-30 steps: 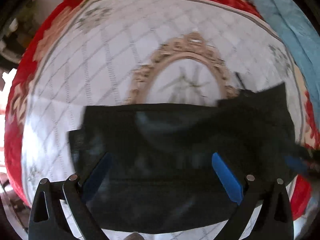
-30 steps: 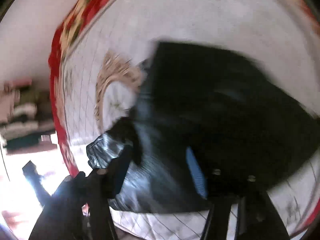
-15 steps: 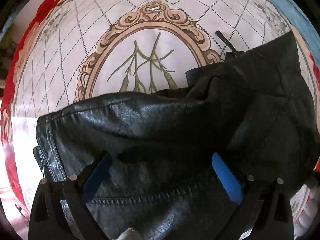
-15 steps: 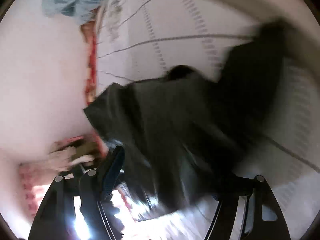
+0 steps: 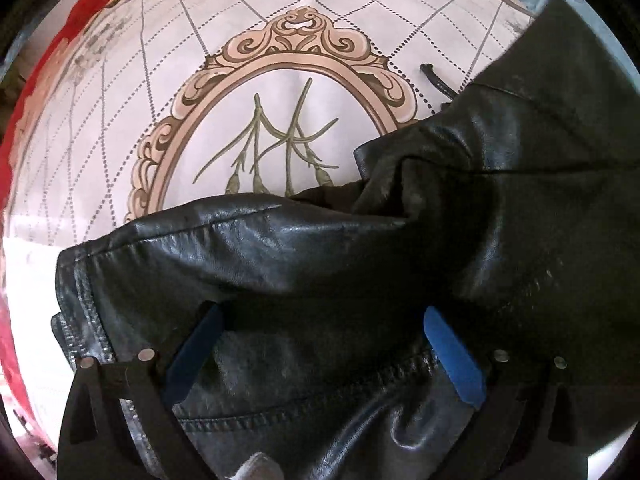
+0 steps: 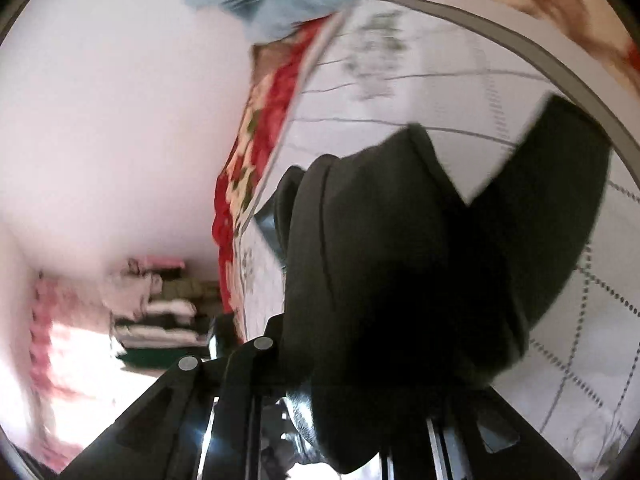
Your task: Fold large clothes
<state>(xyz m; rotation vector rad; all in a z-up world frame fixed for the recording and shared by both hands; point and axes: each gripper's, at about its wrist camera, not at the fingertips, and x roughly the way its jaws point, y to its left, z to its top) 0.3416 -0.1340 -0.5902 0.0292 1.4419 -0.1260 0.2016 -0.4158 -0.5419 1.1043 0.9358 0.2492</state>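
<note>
The bed cover (image 5: 120, 128) lay spread beyond both my tongs, more of its oval pattern showing than a second before. The black leather jacket (image 5: 360, 264) had settled lower, draped under and across my left tongs (image 5: 320, 328), which stood wide, gripping nothing. Through my right tongs (image 6: 360, 400) the jacket hung bunched; I couldn't tell their gap. I judged one fold was laid, unsmoothed.
</note>
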